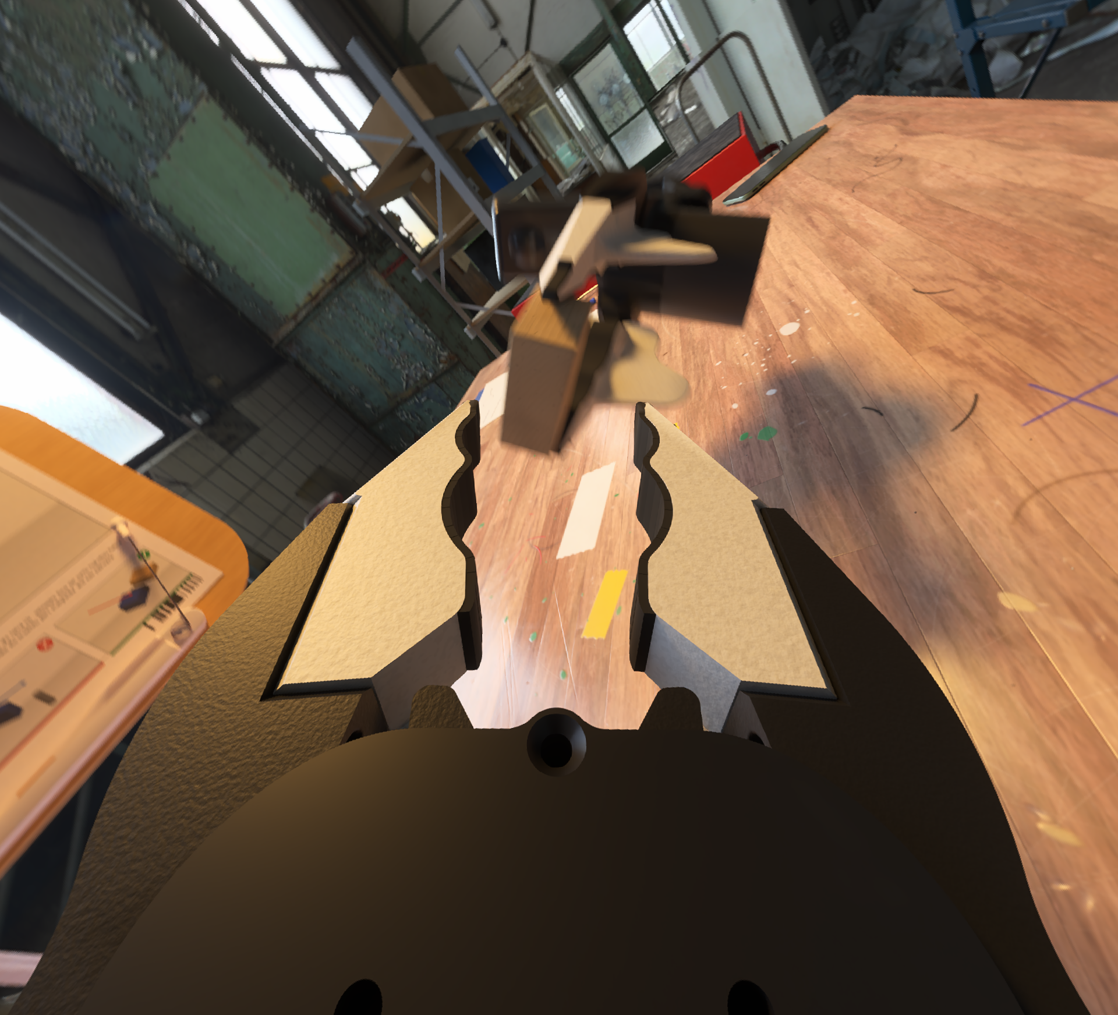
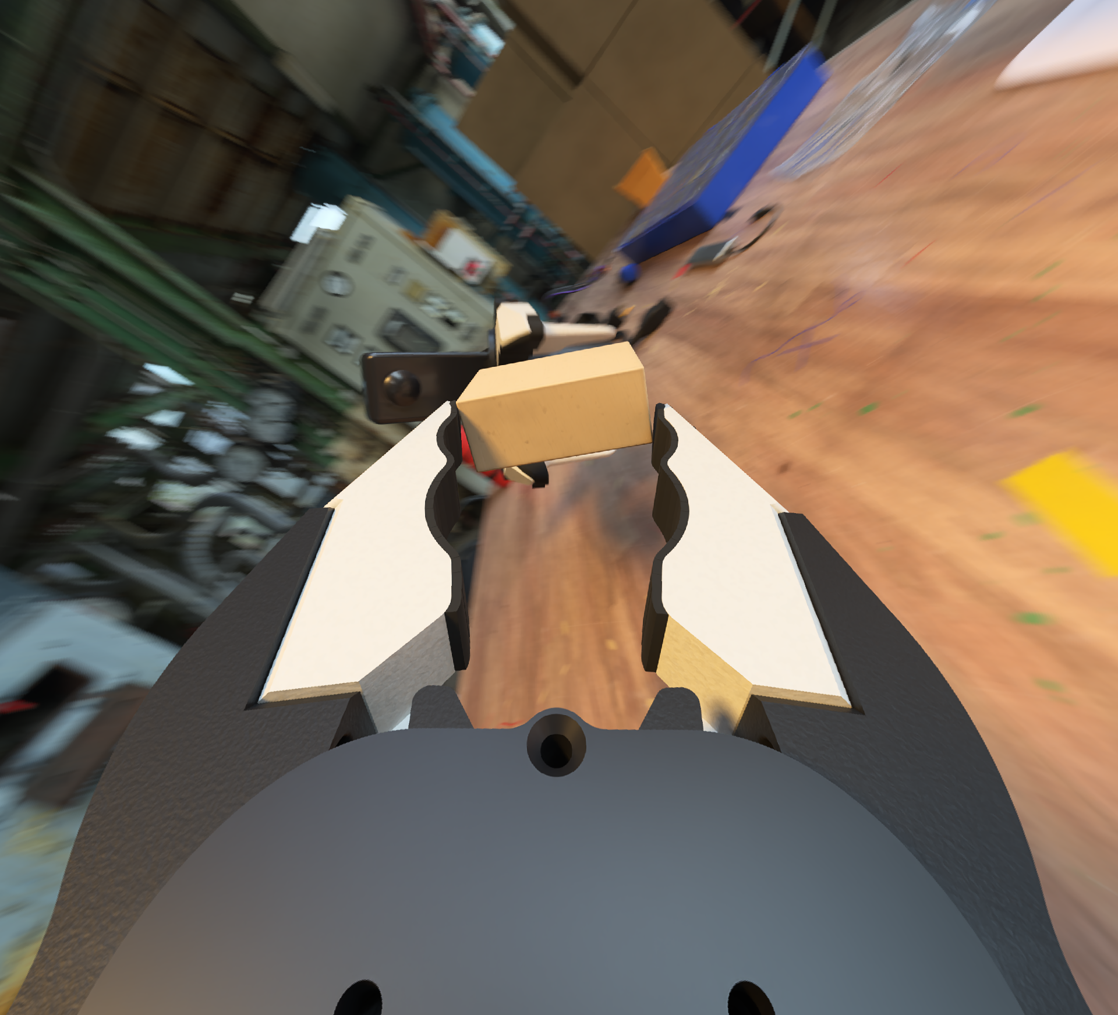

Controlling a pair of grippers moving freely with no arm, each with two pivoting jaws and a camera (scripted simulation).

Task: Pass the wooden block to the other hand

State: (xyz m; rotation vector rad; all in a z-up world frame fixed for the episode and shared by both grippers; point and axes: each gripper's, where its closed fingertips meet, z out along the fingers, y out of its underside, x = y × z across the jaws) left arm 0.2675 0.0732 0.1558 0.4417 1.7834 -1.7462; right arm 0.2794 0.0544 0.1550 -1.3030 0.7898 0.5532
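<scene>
The wooden block (image 2: 553, 411) is a light tan cuboid that spans the gap between the fingertips of my right gripper (image 2: 555, 412), which is shut on it above the table. My left gripper (image 1: 556, 408) is open and empty. The block (image 1: 541, 381) hangs just past its fingertips, touching neither finger. In the left wrist view the right gripper (image 1: 581, 320) shows blurred, above and behind the block. In the right wrist view the left gripper's black body (image 2: 417, 387) shows behind the block, with one finger above it and one below.
Both grippers are over a wooden table (image 1: 907, 320) with yellow tape (image 1: 605, 602) and white tape (image 1: 587, 508) on it. An orange board with a sheet (image 1: 91, 593) lies at the left. A red box (image 1: 726, 157) and a dark tablet (image 1: 780, 163) lie far off, and a blue box (image 2: 726, 169) too.
</scene>
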